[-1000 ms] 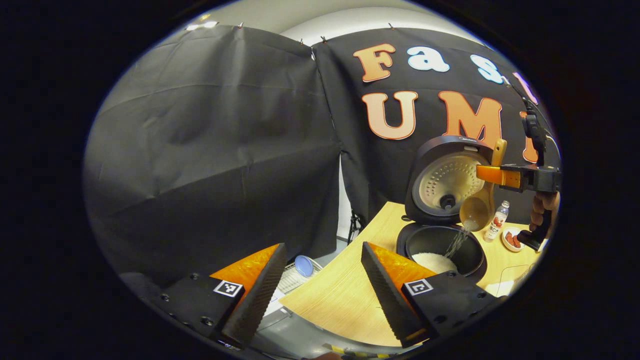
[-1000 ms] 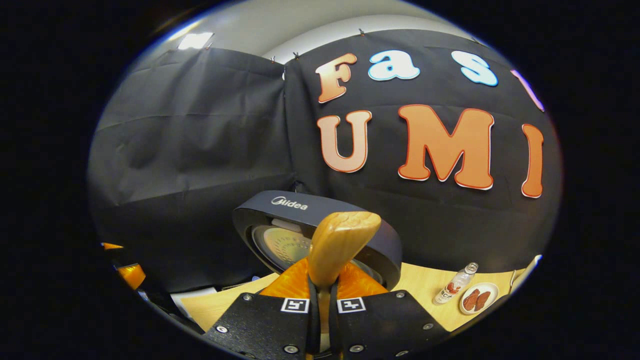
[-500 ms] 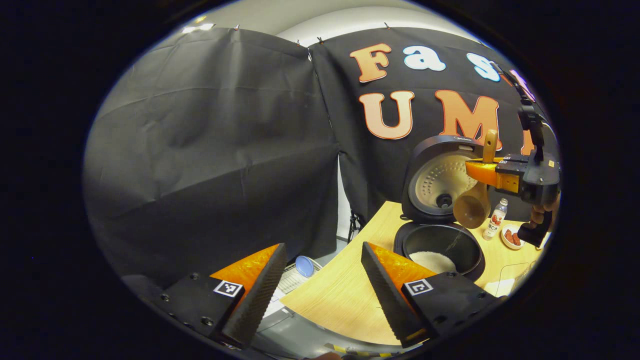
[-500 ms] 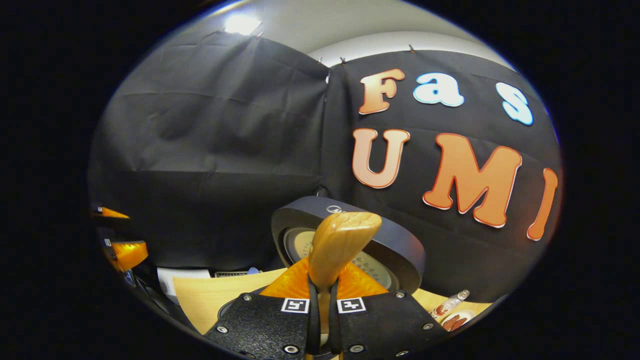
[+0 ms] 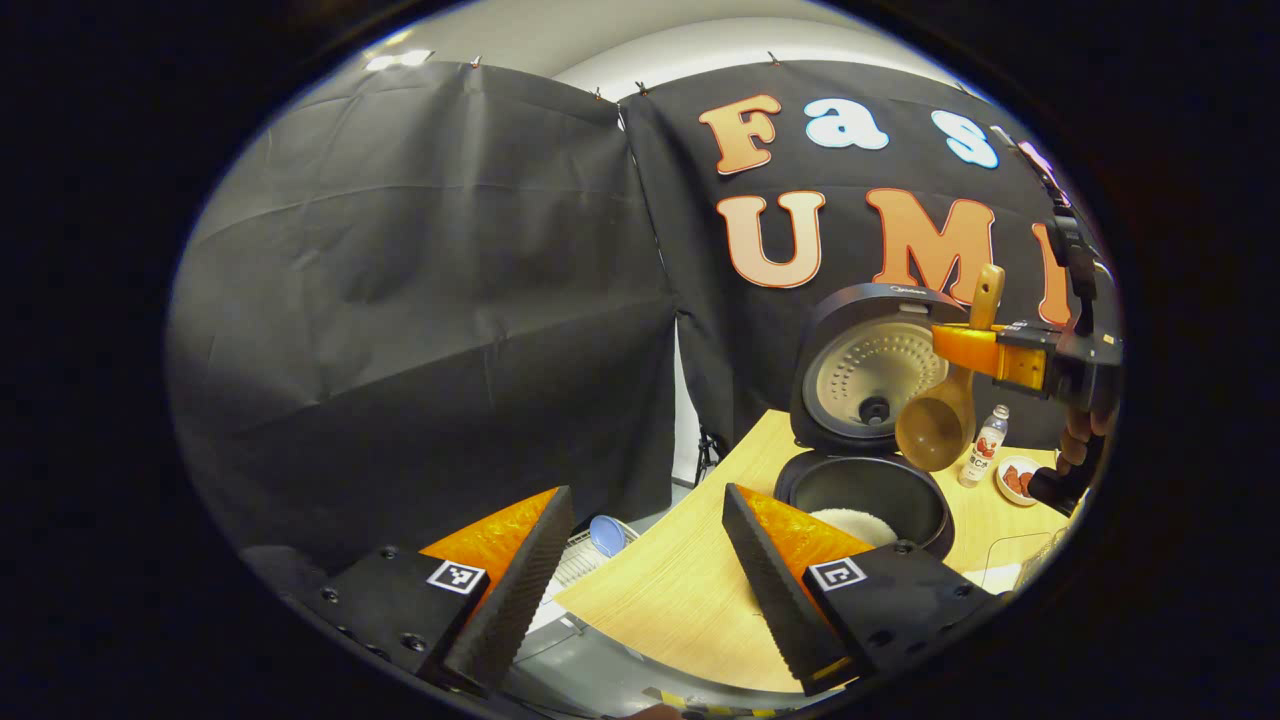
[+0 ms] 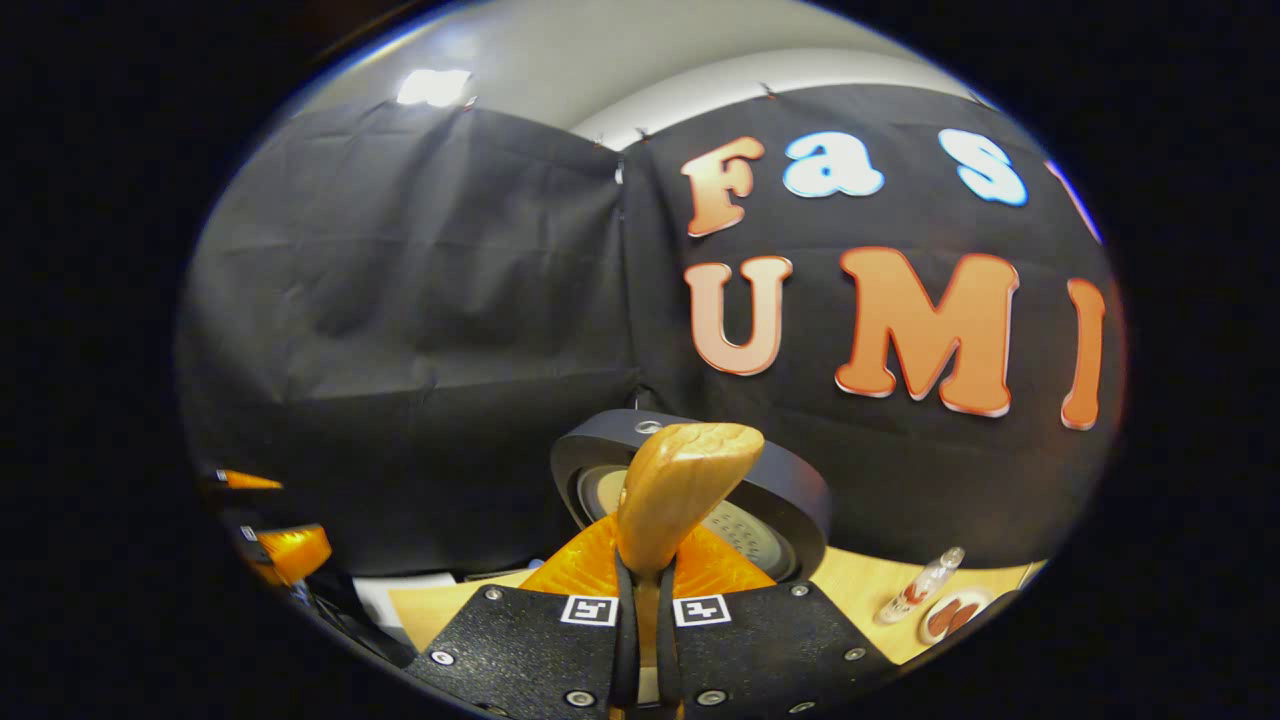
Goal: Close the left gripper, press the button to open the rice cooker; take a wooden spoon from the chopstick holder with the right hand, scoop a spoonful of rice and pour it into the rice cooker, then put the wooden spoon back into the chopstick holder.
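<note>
Right gripper clamped on wooden spoon handle, both fingers pressing it; bowl hangs above the open rice cooker, lid up, white rice in the pot. Cooker sits near the table's far edge. Left gripper fingers apart, holding nothing, over the table's near corner. Bottle and small dish right of cooker.

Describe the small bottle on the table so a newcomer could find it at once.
Start at the open rice cooker on the wooden table, its lid standing up against the black cloth. Just past the cooker's right side stands a small clear bottle with a red-marked label. It is the upright thing there; the little white dish beside it lies flat and holds reddish pieces.
</note>
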Available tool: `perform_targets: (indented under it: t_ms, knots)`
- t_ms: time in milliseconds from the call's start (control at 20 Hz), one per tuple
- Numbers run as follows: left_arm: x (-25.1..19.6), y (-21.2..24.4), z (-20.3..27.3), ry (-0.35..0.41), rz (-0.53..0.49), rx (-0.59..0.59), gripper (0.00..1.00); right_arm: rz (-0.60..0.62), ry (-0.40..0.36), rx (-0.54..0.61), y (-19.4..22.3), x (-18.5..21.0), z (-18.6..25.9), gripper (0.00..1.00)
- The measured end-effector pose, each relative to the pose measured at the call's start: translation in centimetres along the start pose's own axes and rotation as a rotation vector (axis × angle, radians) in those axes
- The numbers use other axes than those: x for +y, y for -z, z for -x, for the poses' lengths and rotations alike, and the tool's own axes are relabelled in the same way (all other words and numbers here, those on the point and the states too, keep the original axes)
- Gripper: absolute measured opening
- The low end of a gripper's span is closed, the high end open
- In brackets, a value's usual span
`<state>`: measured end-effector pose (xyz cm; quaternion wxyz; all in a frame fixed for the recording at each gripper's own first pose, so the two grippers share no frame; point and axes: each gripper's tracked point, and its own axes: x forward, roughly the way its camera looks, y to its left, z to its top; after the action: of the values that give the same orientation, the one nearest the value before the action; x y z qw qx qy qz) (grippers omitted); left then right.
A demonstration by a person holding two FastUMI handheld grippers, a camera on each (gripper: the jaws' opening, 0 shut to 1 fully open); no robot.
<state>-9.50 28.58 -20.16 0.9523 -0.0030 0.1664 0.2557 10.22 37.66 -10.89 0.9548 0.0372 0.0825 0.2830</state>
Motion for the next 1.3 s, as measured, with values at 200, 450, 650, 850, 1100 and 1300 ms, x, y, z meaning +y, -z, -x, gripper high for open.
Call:
perform_targets:
  t_ms: [200, 450, 650, 850, 1100, 1300]
  knots:
    - [-2.0, -0.1, 1.9, 0.005, -0.005, -0.01, 1.0, -0.244, 0.043, -0.019, -1.1, -5.3, 2.7, 0.06]
    - [-6.2, -0.4, 3.9, 0.077, 0.038, 0.008, 1.0, -0.427, 0.126, -0.041, -0.6, -11.4, 9.2, 0.06]
    - [-10.2, -0.9, 5.0, 0.128, 0.028, 0.013, 0.97, -0.484, 0.217, -0.019, 1.9, -16.4, 14.2, 0.06]
    - [-14.3, -0.3, 5.8, 0.199, 0.05, 0.068, 0.97, -0.522, 0.335, 0.005, 5.1, -21.8, 20.3, 0.06]
    - [-19.9, -0.3, 6.8, 0.274, -0.005, 0.071, 0.97, -0.564, 0.475, 0.023, 8.8, -27.9, 27.0, 0.07]
    - [-23.6, 0.0, 7.2, 0.332, -0.042, 0.09, 0.97, -0.584, 0.562, 0.014, 10.4, -31.4, 31.4, 0.06]
